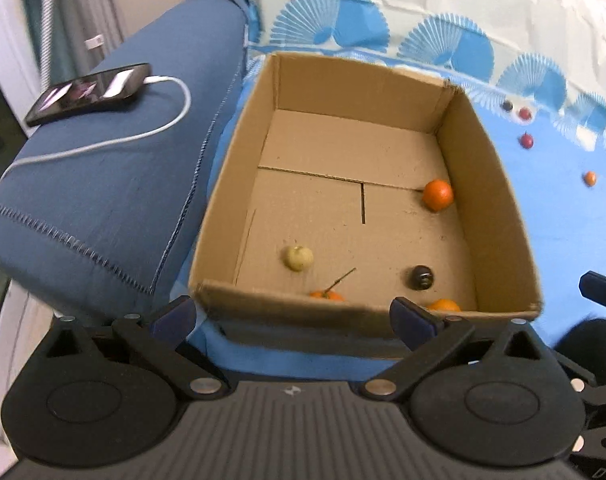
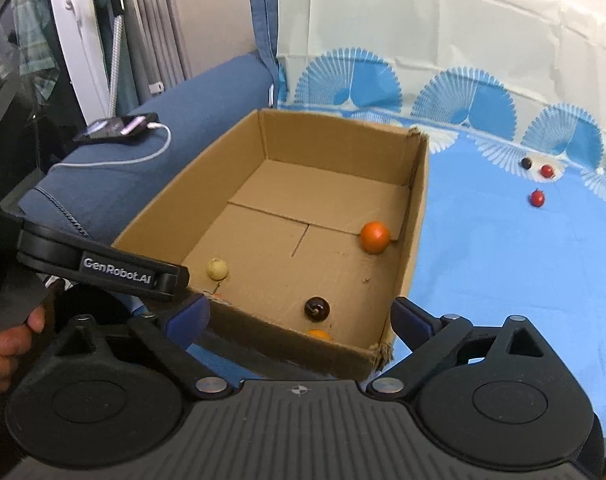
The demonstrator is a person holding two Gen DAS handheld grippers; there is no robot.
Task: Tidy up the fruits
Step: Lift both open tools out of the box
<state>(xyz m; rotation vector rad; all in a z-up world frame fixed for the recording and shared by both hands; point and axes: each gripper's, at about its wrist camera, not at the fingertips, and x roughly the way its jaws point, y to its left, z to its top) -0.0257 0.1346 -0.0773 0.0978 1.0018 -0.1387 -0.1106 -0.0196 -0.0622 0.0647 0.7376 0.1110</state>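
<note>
- Left claw (image 1: 293,316): spread wide, holding nothing, just before the cardboard box's (image 1: 491,184) near wall
- Right claw (image 2: 299,320): likewise wide and unladen
- Box floor: orange (image 1: 438,195) beside right wall, pale fruit (image 1: 298,258), dark fruit (image 1: 421,278)
- Blue cloth (image 2: 483,280), right of box: red fruits (image 2: 537,198) well apart

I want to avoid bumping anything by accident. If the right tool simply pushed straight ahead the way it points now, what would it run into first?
Most likely the near wall of the cardboard box, which sits right between the open fingers of the right tool. If it cleared that rim, the dark fruit lies just behind it. Depth here is hard to judge.
</note>
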